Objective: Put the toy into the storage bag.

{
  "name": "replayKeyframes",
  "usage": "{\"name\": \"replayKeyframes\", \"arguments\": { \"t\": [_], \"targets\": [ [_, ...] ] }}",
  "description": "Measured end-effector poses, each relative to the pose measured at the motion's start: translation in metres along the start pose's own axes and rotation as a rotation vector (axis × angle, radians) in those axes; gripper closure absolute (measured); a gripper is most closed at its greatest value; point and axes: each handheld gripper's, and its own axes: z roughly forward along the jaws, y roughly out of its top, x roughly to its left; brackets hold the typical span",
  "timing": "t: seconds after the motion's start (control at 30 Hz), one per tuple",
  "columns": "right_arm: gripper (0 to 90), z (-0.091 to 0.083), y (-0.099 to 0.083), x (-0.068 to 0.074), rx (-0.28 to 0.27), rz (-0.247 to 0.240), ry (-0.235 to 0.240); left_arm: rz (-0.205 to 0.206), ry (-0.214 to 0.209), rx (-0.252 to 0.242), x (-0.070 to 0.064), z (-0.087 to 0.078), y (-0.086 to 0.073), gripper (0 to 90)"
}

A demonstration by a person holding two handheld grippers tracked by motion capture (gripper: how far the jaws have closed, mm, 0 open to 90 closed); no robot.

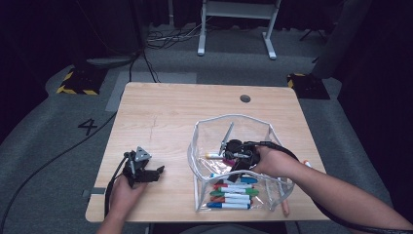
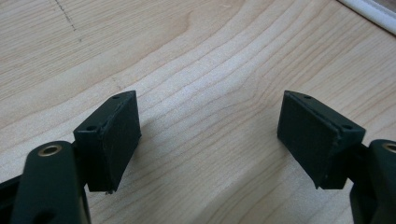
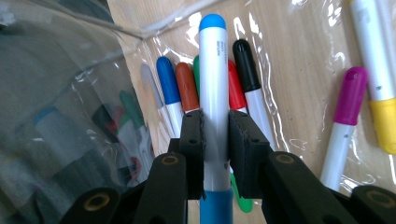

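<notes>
A clear plastic pouch [image 1: 204, 127] with a white zip rim lies open on the wooden table [image 1: 160, 117]. Several markers [image 1: 233, 192] lie inside it. My right gripper [image 1: 239, 157] reaches into the pouch. In the right gripper view my right gripper [image 3: 215, 130] is shut on a white marker with a light-blue cap [image 3: 213, 70], held above the other markers [image 3: 180, 88]. A magenta-capped marker [image 3: 348, 100] and a yellow-capped one [image 3: 384, 123] lie to the right. My left gripper [image 1: 152, 173] rests on the table left of the pouch, and the left gripper [image 2: 210, 135] stands open over bare wood.
One marker [image 1: 285, 208] lies outside the pouch near the table's front right edge. A round cable hole [image 1: 245, 98] sits at the table's far side. The pouch rim [image 2: 369, 9] shows at the top right of the left gripper view. Cables trail off the table.
</notes>
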Motion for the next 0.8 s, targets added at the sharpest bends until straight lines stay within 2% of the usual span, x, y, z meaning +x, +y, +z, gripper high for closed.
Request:
{"name": "replayKeyframes", "arguments": {
  "t": [0.17, 0.4, 0.53, 0.57, 0.6, 0.63, 0.67, 0.73, 0.8],
  "targets": [
    [76.2, 0.015, -0.001, -0.003, 0.05, -0.004, 0.011, 0.0, 0.0, 0.0, 0.0, 0.0, 0.0, 21.6],
    [76.1, 0.025, -0.002, -0.004, 0.099, 0.02, 0.026, 0.0, 0.0, 0.0, 0.0, 0.0, 0.0, 21.6],
    [75.4, 0.031, -0.002, -0.007, 0.13, 0.016, 0.021, 0.0, 0.0, 0.0, 0.0, 0.0, 0.0, 21.6],
    [68.2, 0.032, -0.002, -0.008, 0.128, 0.023, 0.021, -0.001, 0.0, 0.0, 0.0, 0.0, 0.0, 21.6],
    [56.2, 0.033, -0.002, -0.01, 0.106, 0.042, 0.027, 0.0, -0.001, 0.0, 0.0, 0.0, 0.0, 21.6],
    [52.1, 0.033, -0.002, -0.013, 0.093, 0.063, 0.034, 0.0, -0.001, 0.0, 0.0, 0.0, 0.0, 21.6],
    [52.5, 0.032, -0.003, -0.016, 0.09, 0.085, 0.033, 0.0, -0.001, 0.0, 0.0, 0.0, 0.0, 21.5],
    [49.4, 0.028, -0.004, -0.019, 0.07, 0.067, 0.002, 0.001, -0.001, 0.0, 0.0, 0.0, 0.0, 21.5],
    [48.9, 0.019, -0.004, -0.019, 0.032, 0.072, -0.024, 0.002, -0.001, 0.0, 0.0, 0.0, 0.0, 21.5]
  ]
}}
